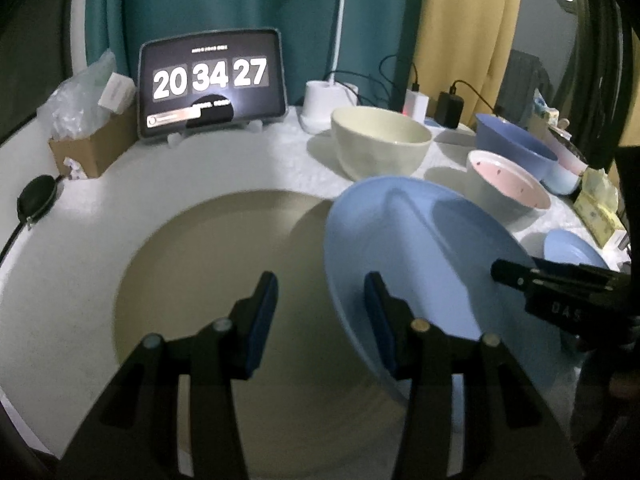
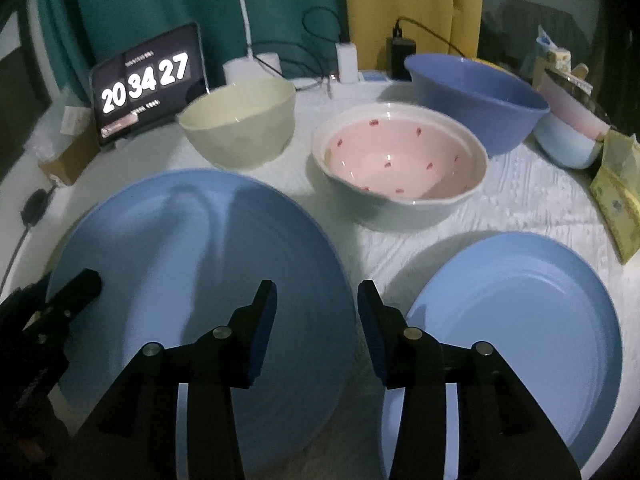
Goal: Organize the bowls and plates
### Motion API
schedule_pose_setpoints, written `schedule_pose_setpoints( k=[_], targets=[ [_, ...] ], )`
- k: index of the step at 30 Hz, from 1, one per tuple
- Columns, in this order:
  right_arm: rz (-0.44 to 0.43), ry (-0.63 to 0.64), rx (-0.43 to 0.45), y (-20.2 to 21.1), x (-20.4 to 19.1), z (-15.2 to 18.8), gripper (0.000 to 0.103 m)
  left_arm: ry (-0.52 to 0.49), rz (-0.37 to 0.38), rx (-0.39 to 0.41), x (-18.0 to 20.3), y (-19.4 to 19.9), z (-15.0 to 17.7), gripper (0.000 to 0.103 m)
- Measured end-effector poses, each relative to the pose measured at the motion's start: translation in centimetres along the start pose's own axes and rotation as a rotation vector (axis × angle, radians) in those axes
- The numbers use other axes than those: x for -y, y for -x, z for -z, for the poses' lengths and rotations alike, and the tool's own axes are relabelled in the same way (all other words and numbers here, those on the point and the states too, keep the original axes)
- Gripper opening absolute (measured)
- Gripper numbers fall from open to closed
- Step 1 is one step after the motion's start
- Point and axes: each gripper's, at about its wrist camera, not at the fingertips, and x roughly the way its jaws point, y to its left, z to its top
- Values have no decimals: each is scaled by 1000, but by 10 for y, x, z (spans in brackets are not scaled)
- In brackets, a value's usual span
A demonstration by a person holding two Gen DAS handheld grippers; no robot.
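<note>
A big blue plate point(image 1: 424, 264) lies tilted over the right part of a large beige plate with a white rim point(image 1: 192, 288). My left gripper point(image 1: 320, 280) hovers open over both, the blue plate's left rim near its right finger, no pad pressing on it. In the right wrist view the blue plate point(image 2: 192, 264) fills the left. My right gripper point(image 2: 316, 286) is open astride its right rim, pads clear of it. A smaller blue plate point(image 2: 520, 320) lies to the right. Each gripper shows in the other's view: right gripper point(image 1: 504, 272), left gripper point(image 2: 90, 280).
Behind the plates stand a cream bowl point(image 2: 240, 124), a pink dotted bowl point(image 2: 400, 164), a dark blue bowl point(image 2: 476, 96) and a pink and pale blue bowl stack point(image 2: 568, 140). A tablet clock point(image 1: 212, 84), lamp base point(image 1: 324, 108), cardboard box point(image 1: 96, 148) and tissue packs point(image 2: 616, 200) line the table's edges.
</note>
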Motion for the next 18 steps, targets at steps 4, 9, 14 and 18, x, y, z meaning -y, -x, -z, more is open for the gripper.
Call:
schedule_pose_setpoints(
  k=[4,9,14,18],
  targets=[
    [4,6,-15,-3,-2,0,45,-1,6,-5,-1,-2,1,48],
    [2,3,-14,-3,-2,0,44,-8,9,2,-2,-4,2,48],
    [26,14,4,1,-2,0,37,-12,4,1,-2,-4,1,48],
    [36,11,23,7,1,0,25,-19,10,6,-2,-5,1,46]
  ],
)
